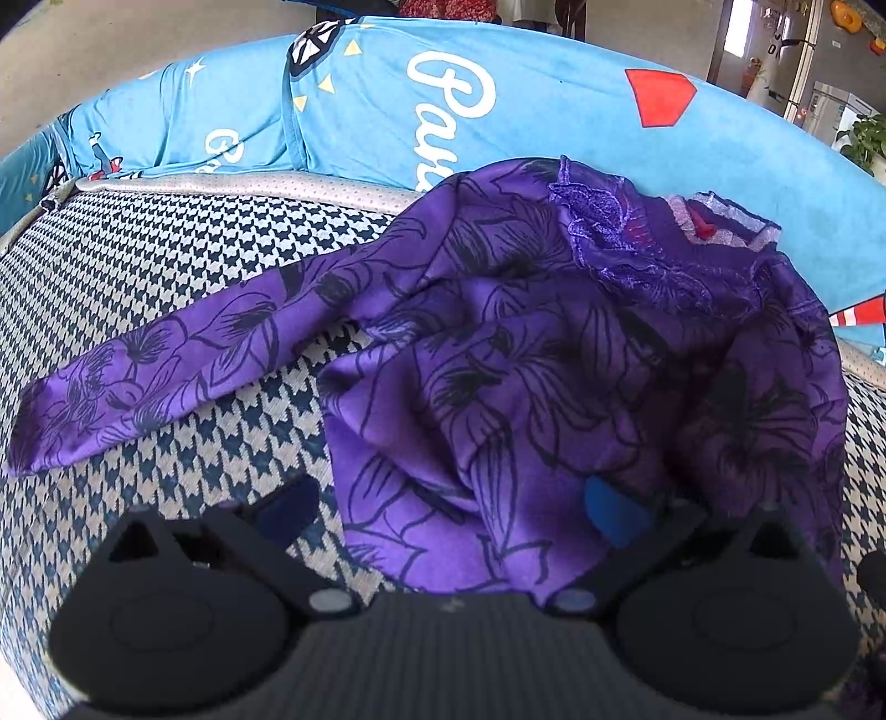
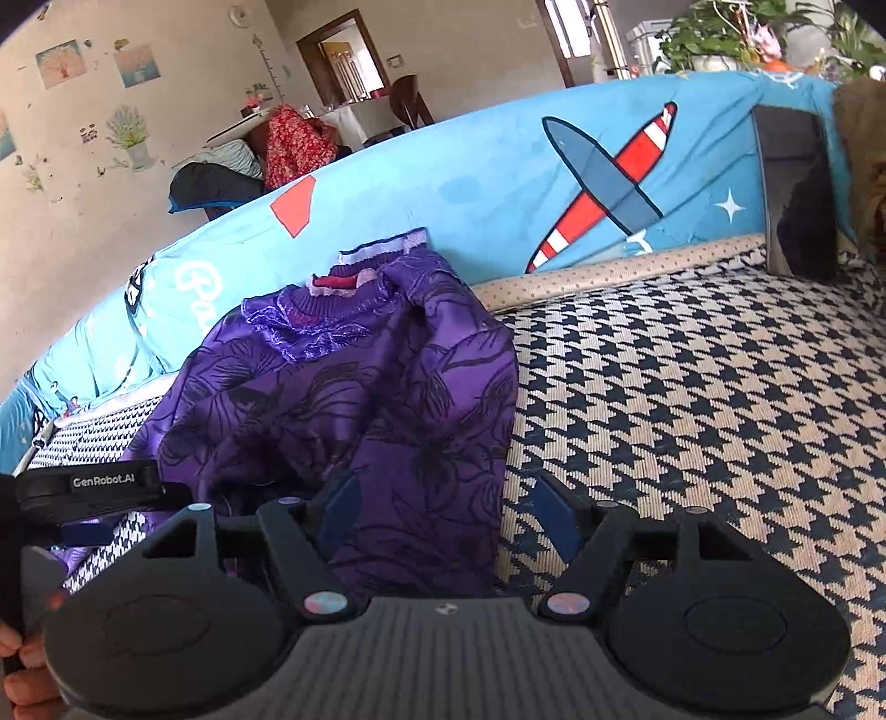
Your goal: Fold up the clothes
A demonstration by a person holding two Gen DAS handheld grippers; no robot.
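Purple fabric with a black flower print, a purple top (image 1: pixel 554 354), lies crumpled on a houndstooth cushion (image 1: pixel 138 266), its collar up against a blue printed cover (image 1: pixel 554 99) behind. In the left wrist view one sleeve (image 1: pixel 138 376) stretches flat toward the left edge, while the bunched body fills the middle and right. The left tongs (image 1: pixel 448 509) stand spread: the left pad (image 1: pixel 288 507) sits over bare houndstooth just beside the garment's hem, and the right pad (image 1: pixel 612 509) lies against the folds, with a lobe of cloth hanging down between the two. Neither pad visibly presses the fabric.

In the right wrist view the left tongs (image 2: pixel 94 487) show at the far left edge, low beside the top (image 2: pixel 360 399), and part of a person's hand (image 2: pixel 22 664) shows in the bottom left corner. The right tongs (image 2: pixel 448 512) are also spread. Their left pad (image 2: pixel 338 509) lies on the garment's right-hand fold, the right pad (image 2: pixel 556 515) over bare cushion (image 2: pixel 692 415), and the cloth's edge falls between them without being pinched.

Only the left view shows the outstretched sleeve. Only the right view shows the aeroplane print (image 2: pixel 603 183) on the cover (image 2: pixel 470 177), the open cushion to the garment's right, a wall with stickers (image 2: pixel 111 111), a doorway (image 2: pixel 343 61) and potted plants (image 2: pixel 720 33) beyond.
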